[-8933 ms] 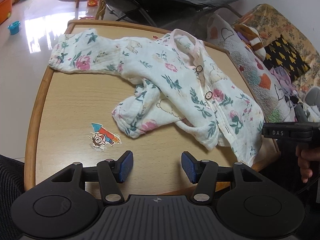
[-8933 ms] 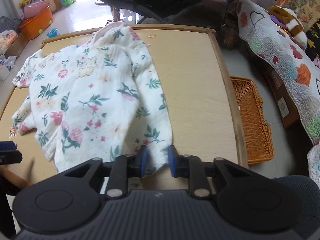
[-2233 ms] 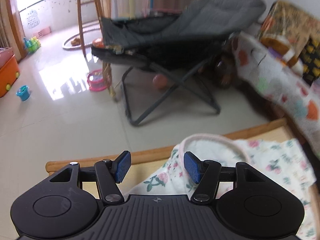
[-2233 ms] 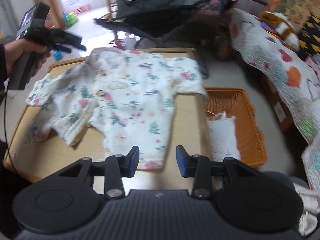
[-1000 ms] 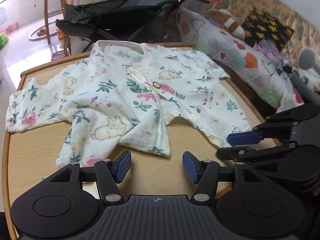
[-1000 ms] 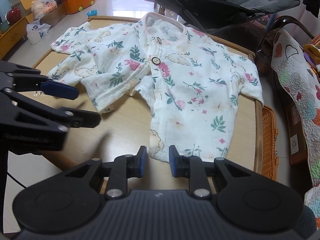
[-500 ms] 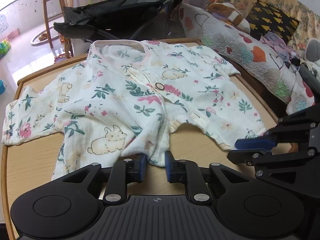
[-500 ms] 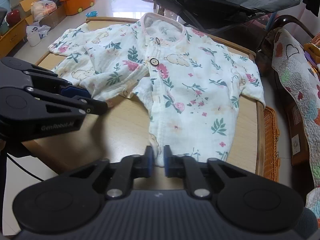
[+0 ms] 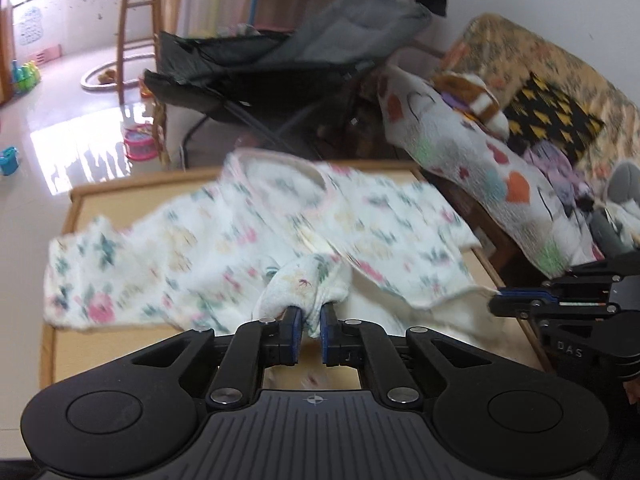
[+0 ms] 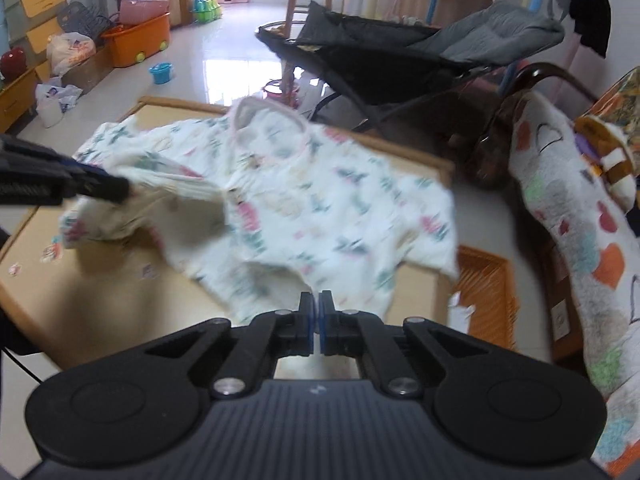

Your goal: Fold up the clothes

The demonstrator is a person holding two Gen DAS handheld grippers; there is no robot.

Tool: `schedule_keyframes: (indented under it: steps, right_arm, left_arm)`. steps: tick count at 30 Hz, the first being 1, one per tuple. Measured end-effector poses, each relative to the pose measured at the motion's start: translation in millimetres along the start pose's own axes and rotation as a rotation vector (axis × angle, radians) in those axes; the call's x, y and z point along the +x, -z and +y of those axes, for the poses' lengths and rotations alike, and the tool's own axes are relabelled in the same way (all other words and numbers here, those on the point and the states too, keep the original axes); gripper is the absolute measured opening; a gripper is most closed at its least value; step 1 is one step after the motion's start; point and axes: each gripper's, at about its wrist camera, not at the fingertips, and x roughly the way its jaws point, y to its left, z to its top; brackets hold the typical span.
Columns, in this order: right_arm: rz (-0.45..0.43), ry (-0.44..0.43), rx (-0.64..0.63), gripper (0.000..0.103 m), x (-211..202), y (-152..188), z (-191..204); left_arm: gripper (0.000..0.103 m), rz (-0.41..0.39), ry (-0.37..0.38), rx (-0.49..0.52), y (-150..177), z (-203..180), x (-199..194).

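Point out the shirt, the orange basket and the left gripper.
shirt (image 10: 320, 204): right wrist view, middle of its floral front.
orange basket (image 10: 486, 288): right wrist view, woven bottom beside the table.
left gripper (image 9: 308, 322): left wrist view, between its blue pads, shut on the shirt's hem.

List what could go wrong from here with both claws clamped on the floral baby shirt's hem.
1. The right claw pinches only a thin edge of the floral baby shirt; the hem may slip free as it lifts.
2. The left claw grips a bunched wad, so the fold could trap creases.
3. One sleeve overhangs the wooden table above the orange basket; dragging the shirt could pull it off that edge.
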Motion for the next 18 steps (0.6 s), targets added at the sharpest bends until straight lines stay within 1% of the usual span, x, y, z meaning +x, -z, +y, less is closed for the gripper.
schedule_keyframes:
  steps: [5, 9, 11, 12, 15, 17, 18]
  right_arm:
    - [-0.003, 0.028, -0.037, 0.003, 19.4, -23.2, -14.0]
    - [0.021, 0.053, -0.064, 0.003, 39.6, -33.5, -18.5]
    - [0.05, 0.055, -0.08, 0.003, 51.0, -33.7, -18.7]
    - [0.062, 0.056, -0.09, 0.003, 56.4, -32.8, -18.5]
    - [0.096, 0.063, -0.111, 0.004, 67.4, -26.3, -16.8]
    - [0.108, 0.065, -0.105, 0.006, 70.7, -23.0, -18.3]
    - [0.112, 0.066, -0.1, 0.006, 71.8, -21.5, -19.4]
  left_arm:
    - [0.01, -0.004, -0.025, 0.02, -34.2, 10.7, 16.1]
    - [0.01, 0.028, -0.048, 0.045, -54.8, 17.8, 42.0]
    - [0.014, 0.059, -0.046, 0.049, -58.3, 22.2, 55.0]
    - [0.02, 0.073, -0.041, 0.05, -58.6, 24.1, 60.3]
    - [0.022, 0.104, -0.054, 0.07, -53.5, 26.8, 69.9]
    - [0.035, 0.096, -0.068, 0.084, -48.9, 28.5, 70.4]
    - [0.048, 0.076, -0.063, 0.08, -46.8, 30.7, 68.7]
